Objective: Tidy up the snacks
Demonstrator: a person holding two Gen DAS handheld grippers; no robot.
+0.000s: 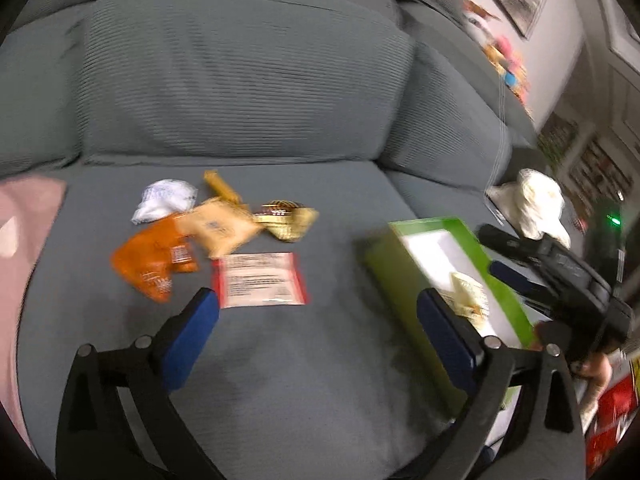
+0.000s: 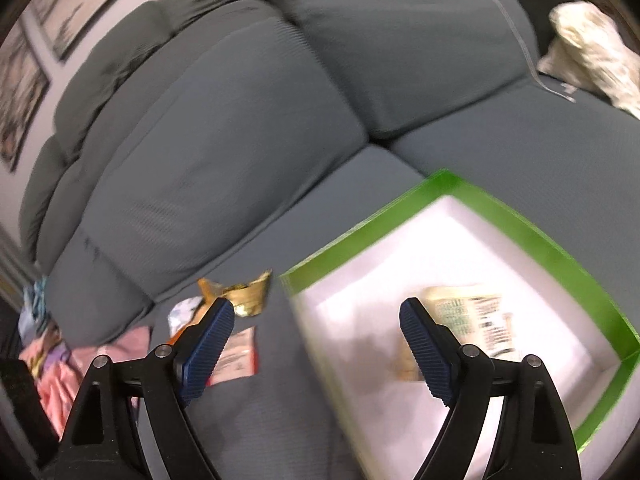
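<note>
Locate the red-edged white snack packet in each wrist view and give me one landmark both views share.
Left wrist view: the red-edged packet lies flat on the grey sofa seat, centre frame, just beyond the left tongs' left-hand pad, nearest of the loose snacks.
Right wrist view: the same packet sits lower left, partly hidden behind the right tongs' left-hand pad.
Shared landmark: the green box, to the right of the packet in both views.

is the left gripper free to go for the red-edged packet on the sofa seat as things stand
Probably yes. The left gripper is open and empty, and the red-edged packet lies flat on the sofa seat just ahead of its fingers, with nothing between. The green box sits off to the side.
</note>
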